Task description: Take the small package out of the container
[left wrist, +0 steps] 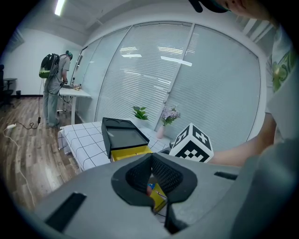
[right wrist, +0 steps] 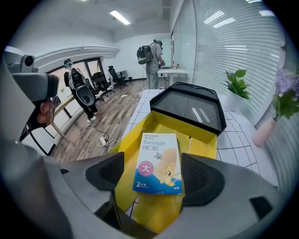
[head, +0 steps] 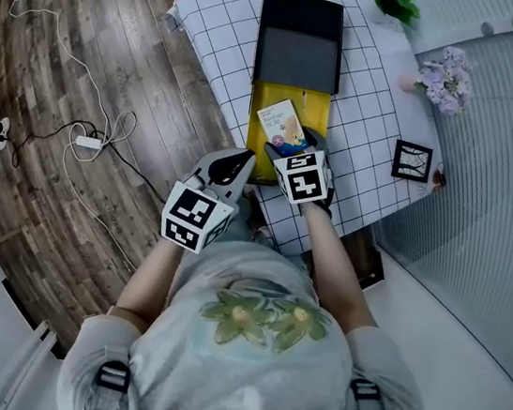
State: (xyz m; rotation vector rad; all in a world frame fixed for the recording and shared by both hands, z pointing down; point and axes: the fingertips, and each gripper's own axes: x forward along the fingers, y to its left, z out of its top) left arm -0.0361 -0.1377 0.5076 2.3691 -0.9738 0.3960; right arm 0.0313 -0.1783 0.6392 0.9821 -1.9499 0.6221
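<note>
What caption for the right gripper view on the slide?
Right gripper, jaws apart, flanks a bandage package over the open yellow tray of a black container.

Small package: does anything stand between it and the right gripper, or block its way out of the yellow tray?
Nothing visible. The right gripper flanks the small package, jaws apart. The yellow tray is open above it, and the black cover sits farther back.

Head view looks steeply down from above; gripper views sit low, facing forward. All share the open yellow box (head: 319,113).
</note>
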